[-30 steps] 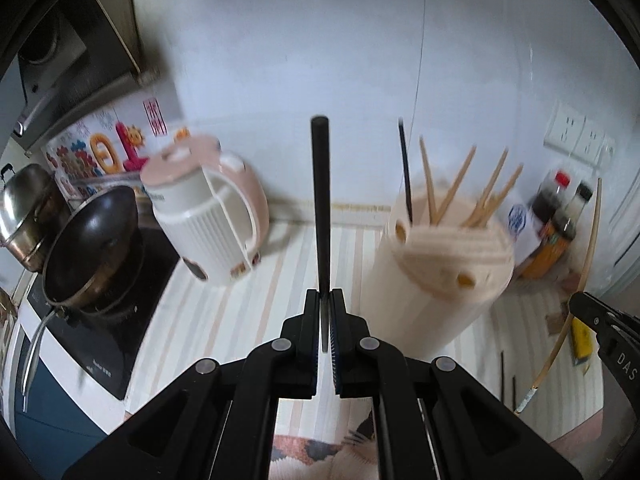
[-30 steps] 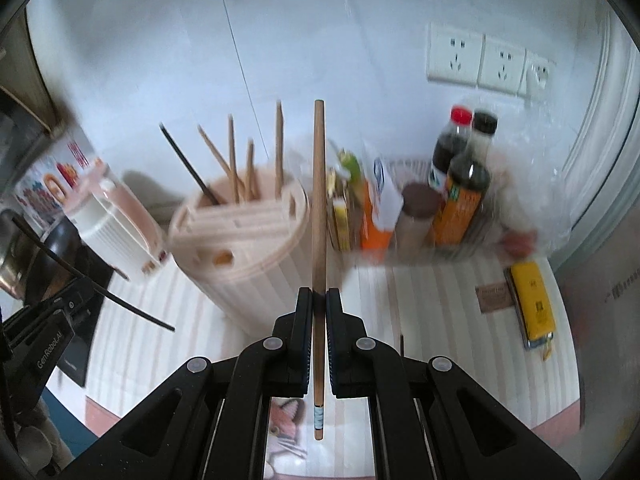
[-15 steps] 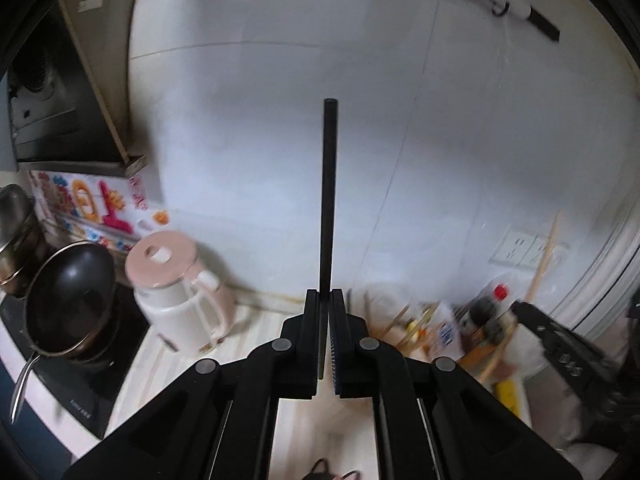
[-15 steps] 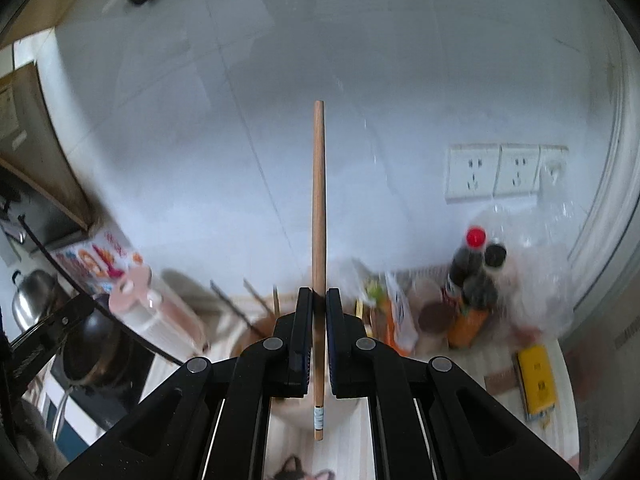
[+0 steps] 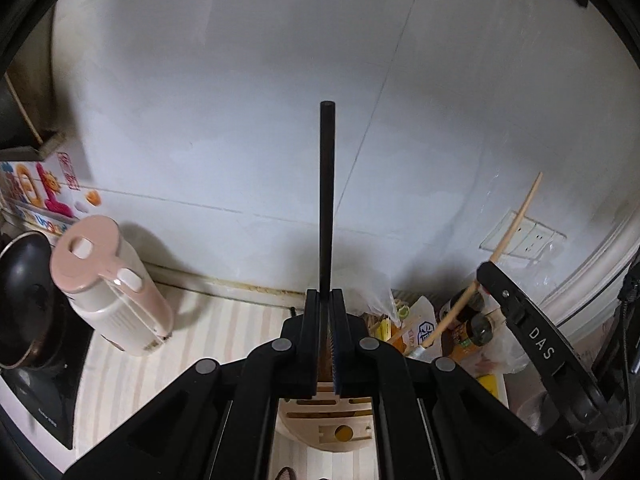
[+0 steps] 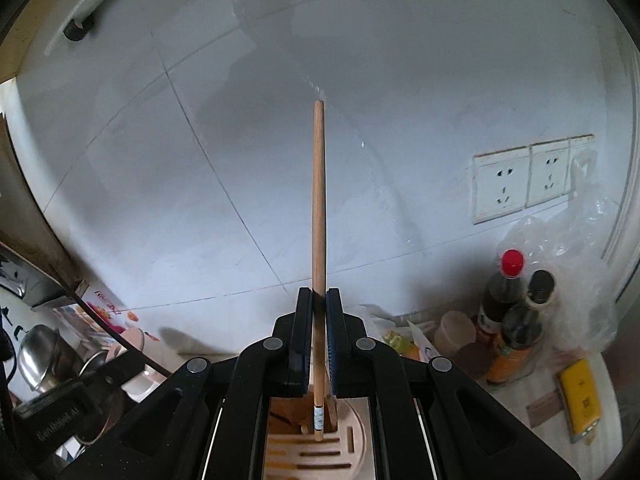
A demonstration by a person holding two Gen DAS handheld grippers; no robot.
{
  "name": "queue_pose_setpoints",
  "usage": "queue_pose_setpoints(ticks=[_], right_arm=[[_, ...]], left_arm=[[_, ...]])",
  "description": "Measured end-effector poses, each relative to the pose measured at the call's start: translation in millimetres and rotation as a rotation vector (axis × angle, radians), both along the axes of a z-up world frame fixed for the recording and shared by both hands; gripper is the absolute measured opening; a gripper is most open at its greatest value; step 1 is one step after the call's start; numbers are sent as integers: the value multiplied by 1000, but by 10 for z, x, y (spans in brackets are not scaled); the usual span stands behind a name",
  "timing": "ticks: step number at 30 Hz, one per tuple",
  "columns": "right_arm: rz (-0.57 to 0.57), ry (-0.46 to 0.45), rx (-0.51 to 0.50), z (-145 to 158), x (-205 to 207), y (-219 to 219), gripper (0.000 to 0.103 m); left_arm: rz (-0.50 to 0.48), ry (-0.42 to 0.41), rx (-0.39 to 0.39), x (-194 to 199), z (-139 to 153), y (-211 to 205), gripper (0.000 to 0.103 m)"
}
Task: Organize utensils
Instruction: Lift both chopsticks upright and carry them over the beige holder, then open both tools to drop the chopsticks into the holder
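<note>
Left gripper point(image 5: 327, 312) jaws are clamped on a black chopstick point(image 5: 326, 200), which is held upright against the white tiled wall. Right gripper point(image 6: 319, 312) jaws are likewise pressed shut on a wooden chopstick point(image 6: 318, 200), whose lower end is seen above the slotted top of the pale utensil holder point(image 6: 356, 440) on the striped counter point(image 5: 240, 328).

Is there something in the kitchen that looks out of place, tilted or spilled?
Nothing stands out. The left gripper holds a black chopstick and the right gripper a wooden chopstick, both gripped straight. The pink kettle only seems tilted through the fisheye lens. No spill is visible.
</note>
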State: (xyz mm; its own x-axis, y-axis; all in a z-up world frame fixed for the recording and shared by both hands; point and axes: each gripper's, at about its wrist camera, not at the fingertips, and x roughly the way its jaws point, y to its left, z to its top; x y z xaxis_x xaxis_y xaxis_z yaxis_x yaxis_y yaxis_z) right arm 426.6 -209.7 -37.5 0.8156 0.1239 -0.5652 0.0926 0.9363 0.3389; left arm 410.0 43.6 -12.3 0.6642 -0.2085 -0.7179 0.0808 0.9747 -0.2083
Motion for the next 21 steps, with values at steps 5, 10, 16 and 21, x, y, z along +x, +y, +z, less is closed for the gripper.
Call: queue_pose_setpoints(ticks=[5,10,16,21], right_arm=[[6,-20,-7,-189,109,98,7],[48,20,-42,-364,186,215,7],[97,128,-46,-497,199,180,20],[68,140,-43,-451,-20,15,37]], left_arm=[[-10,50,9,146,-190,-66,2],[-29,122,9,208,-289,-47,5],[18,145,72,46,-174,36,39],[67,71,117,-188,-84,222,81]])
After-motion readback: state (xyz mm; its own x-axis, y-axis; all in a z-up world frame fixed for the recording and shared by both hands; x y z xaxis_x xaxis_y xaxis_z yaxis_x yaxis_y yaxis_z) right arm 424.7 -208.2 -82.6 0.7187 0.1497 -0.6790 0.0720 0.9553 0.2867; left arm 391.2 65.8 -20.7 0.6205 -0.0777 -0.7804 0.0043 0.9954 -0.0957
